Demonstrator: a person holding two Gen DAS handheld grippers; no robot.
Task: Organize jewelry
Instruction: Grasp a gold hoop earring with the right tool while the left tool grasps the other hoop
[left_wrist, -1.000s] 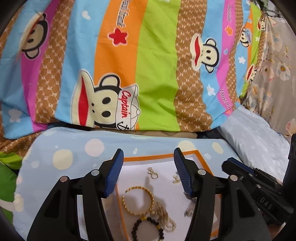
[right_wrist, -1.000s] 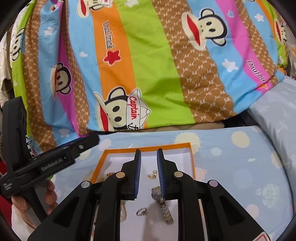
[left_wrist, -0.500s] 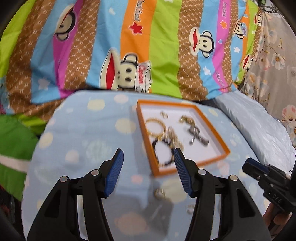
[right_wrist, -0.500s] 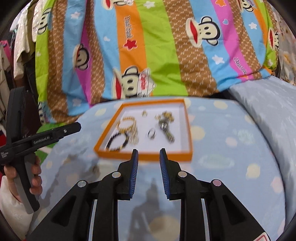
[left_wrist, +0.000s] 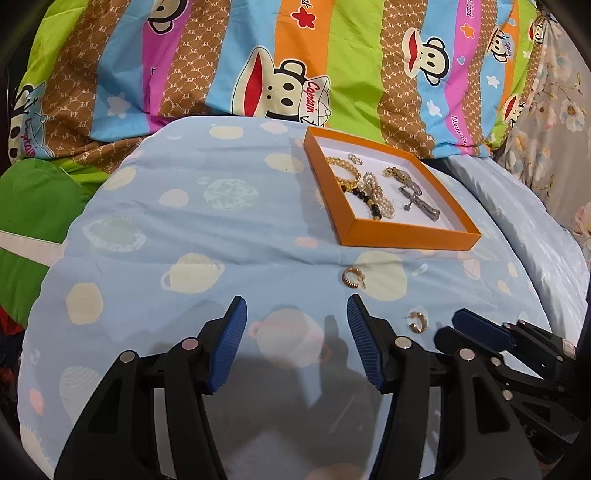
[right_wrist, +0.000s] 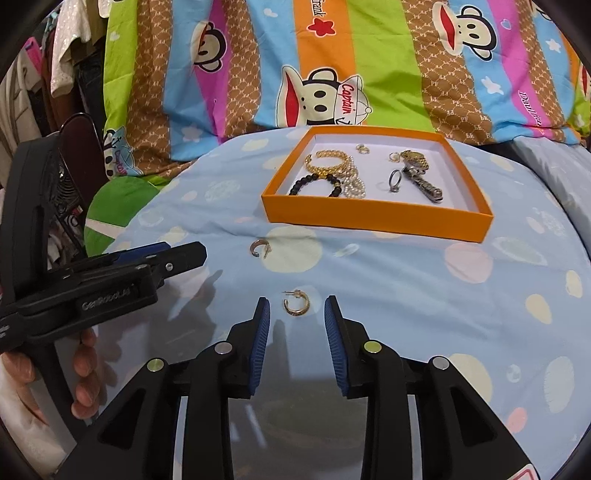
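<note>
Two gold hoop earrings (right_wrist: 294, 305) lie on bare blanket (right_wrist: 406, 295) before the orange tray's (right_wrist: 376, 218) near edge. Right gripper (right_wrist: 296, 321) jaws are opening around one, untouched; left gripper (left_wrist: 295, 325) gapes wide, empty

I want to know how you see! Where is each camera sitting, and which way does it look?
Left wrist: on the left gripper, looking forward and down over the blue bedcover; its open fingers and the right gripper's tips show.
Right wrist: on the right gripper, jaws opening near a gold hoop earring; the left gripper and a hand show.
Shared: the orange tray of jewelry, both earrings, the striped monkey blanket.
</note>
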